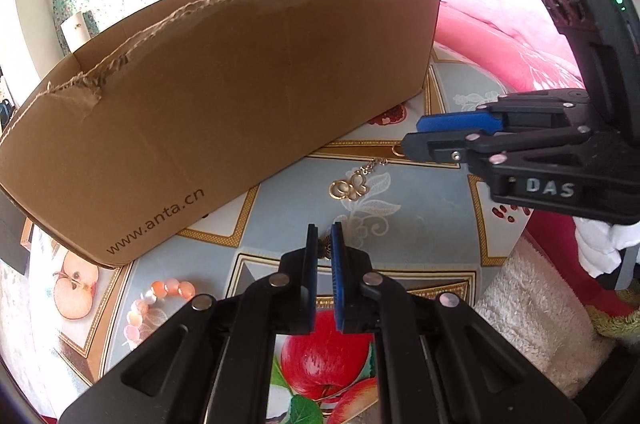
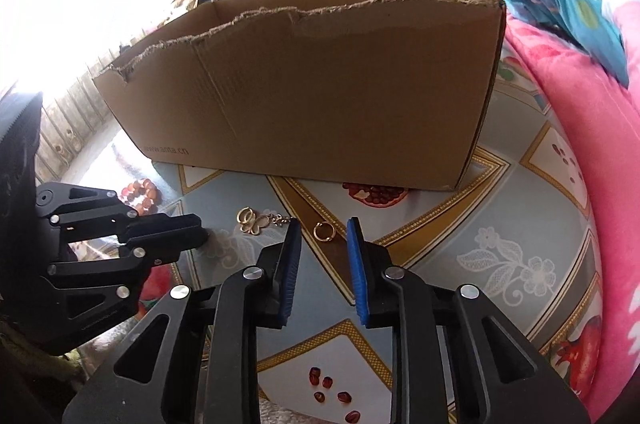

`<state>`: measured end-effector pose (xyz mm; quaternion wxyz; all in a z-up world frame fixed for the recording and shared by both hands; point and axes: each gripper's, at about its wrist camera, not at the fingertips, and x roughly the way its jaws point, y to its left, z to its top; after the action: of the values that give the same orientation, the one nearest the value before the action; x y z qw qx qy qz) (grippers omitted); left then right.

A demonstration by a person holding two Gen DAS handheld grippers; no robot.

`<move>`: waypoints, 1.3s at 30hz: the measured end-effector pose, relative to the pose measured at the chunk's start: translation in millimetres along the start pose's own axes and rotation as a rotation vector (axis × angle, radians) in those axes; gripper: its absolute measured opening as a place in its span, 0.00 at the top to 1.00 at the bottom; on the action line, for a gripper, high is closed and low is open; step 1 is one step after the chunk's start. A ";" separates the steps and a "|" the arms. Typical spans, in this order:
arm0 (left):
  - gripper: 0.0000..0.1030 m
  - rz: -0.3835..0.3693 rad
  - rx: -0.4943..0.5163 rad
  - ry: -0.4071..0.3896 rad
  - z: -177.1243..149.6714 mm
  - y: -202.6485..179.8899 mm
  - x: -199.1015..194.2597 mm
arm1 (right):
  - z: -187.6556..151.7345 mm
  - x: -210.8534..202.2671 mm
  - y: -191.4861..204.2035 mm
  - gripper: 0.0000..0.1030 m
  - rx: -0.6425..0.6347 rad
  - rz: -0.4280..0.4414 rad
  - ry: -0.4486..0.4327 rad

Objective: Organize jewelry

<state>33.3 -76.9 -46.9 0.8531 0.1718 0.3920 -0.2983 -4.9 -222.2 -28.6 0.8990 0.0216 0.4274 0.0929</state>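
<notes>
In front of the one cardboard box [image 2: 304, 92] lie one gold butterfly pendant [image 2: 256, 222], one gold hoop ring [image 2: 322, 231] and one pink bead bracelet [image 1: 160, 300].

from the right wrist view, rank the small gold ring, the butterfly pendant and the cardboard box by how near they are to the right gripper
1. Small gold ring: just ahead of the right gripper, between its fingertips.
2. Butterfly pendant: on the cloth, ahead and left.
3. Cardboard box: farthest, behind both.

Torn brown cardboard box [image 2: 304, 92] stands on fruit-patterned tablecloth [image 2: 500, 224]; before it lie butterfly-shaped gold pendant [image 2: 252, 220] left, small gold ring [image 2: 322, 231] right.
</notes>
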 end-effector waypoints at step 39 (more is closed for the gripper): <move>0.94 -0.020 -0.030 -0.018 -1.1 3.0 -2.3 | -4.2 7.2 16.6 0.98 -0.081 -0.075 0.060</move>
<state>33.4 -73.2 -45.7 0.8562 0.1524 0.3902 -0.3023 -6.1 -204.8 -34.8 0.8888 -0.0335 0.4505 0.0771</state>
